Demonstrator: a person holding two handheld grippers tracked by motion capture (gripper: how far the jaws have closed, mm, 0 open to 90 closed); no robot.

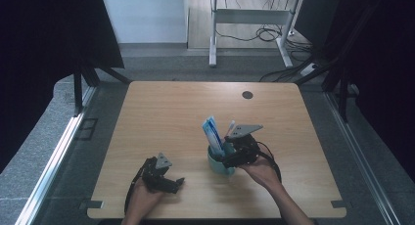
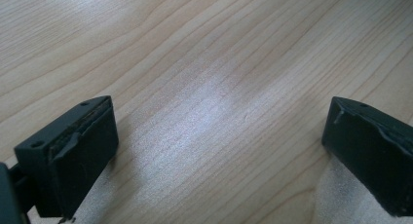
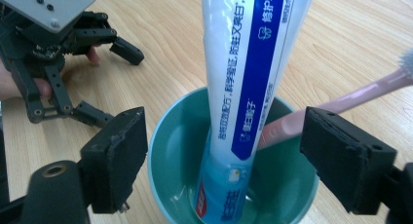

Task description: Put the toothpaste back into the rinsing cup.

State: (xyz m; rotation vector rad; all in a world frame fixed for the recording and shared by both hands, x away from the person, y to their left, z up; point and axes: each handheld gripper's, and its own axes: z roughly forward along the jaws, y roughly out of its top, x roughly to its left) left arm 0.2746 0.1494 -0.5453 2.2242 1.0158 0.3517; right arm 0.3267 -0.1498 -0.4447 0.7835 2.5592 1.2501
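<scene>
The right gripper (image 3: 221, 160) stands wide, its jaws either side of the teal cup (image 3: 168, 151) and pressing on nothing. Its own view gives the toothpaste tube (image 3: 246, 87) standing upright in the cup and a pink toothbrush (image 3: 341, 100) leaning on the rim, probably untouched. The high view shows the left gripper (image 1: 173, 184) open over bare table (image 1: 171, 107), well apart.

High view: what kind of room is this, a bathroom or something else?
Probably a lab or recording workspace, not a bathroom: a bare wooden table ringed by black curtains, loose cables on the floor, a desk frame behind.
</scene>
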